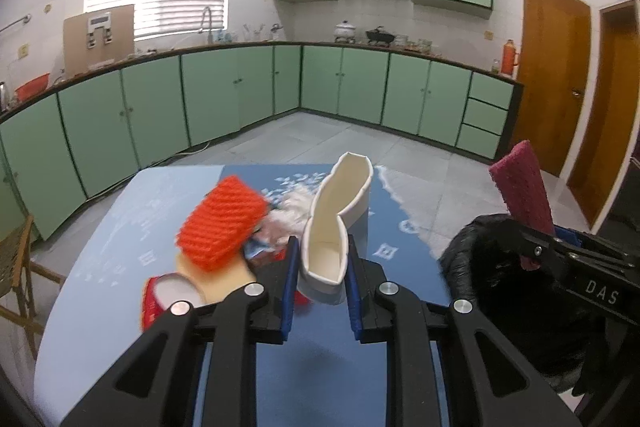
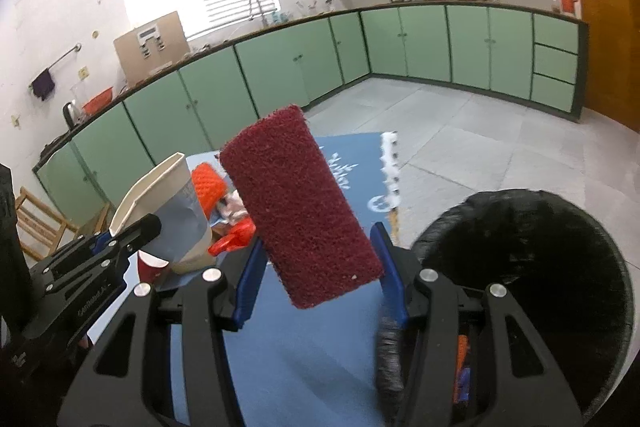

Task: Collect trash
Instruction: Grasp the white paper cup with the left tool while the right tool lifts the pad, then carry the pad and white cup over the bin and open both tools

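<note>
My left gripper [image 1: 322,269] is shut on a squashed white paper cup [image 1: 340,219], held above the blue table; the cup [image 2: 168,211] and the left gripper [image 2: 132,233] also show at the left of the right wrist view. My right gripper [image 2: 316,267] is shut on a dark red scouring pad [image 2: 300,203], lifted clear of the table. In the left wrist view that pad [image 1: 522,187] stands above the black-lined bin [image 1: 500,267], held by the right gripper [image 1: 536,251]. On the table lie an orange foam net [image 1: 222,223], crumpled white tissue [image 1: 294,209] and a red cup [image 1: 160,297].
The bin [image 2: 532,267] with its black bag stands at the table's right edge. The blue patterned tablecloth [image 1: 160,227] covers the table. A wooden chair [image 1: 16,267] stands at the left. Green cabinets [image 1: 344,87] line the far walls, and brown doors [image 1: 556,75] are on the right.
</note>
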Available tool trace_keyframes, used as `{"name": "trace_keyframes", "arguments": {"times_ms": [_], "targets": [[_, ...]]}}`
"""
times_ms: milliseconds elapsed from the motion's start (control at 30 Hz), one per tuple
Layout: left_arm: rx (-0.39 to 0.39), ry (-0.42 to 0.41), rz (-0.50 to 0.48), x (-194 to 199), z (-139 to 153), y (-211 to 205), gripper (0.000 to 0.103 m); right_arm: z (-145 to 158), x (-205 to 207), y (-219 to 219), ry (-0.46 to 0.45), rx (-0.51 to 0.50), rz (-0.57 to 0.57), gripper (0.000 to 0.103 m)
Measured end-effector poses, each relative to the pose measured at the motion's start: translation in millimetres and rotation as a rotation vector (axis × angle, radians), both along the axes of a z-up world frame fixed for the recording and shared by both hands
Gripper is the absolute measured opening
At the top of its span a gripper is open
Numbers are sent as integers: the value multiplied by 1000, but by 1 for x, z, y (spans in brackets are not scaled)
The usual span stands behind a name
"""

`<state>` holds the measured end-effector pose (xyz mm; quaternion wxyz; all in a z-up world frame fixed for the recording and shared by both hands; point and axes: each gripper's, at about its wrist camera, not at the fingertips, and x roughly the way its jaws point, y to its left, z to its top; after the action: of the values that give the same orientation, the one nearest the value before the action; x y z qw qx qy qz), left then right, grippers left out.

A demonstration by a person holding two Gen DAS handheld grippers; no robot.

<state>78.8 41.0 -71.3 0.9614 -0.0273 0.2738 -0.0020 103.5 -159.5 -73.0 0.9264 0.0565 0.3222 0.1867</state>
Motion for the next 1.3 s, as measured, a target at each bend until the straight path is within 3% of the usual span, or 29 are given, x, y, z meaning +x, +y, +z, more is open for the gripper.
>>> {"name": "trace_keyframes", "arguments": {"times_ms": [533,733,1100,1200,1233,1300], "targets": [[-36,-29,-185,25,13,-101,21,11,-19,-119,-34,-23,-246,50],[-47,-15,-263,39,8,-148,21,-9,-25,-164,-1,-50,-334,50],[-40,49,-356,62,-17,-215,22,-54,-17,-205,89,-55,-409,50],[-44,77,-376,65,-24,-223,40,-66,-11,-210,114,-61,-424,53],[-53,89,-387,66,-26,-224,52,-69,-11,-212,122,-66,-430,61],[-51,86,-386,65,-26,-223,60,-72,-10,-213,125,-77,-444,73]]}}
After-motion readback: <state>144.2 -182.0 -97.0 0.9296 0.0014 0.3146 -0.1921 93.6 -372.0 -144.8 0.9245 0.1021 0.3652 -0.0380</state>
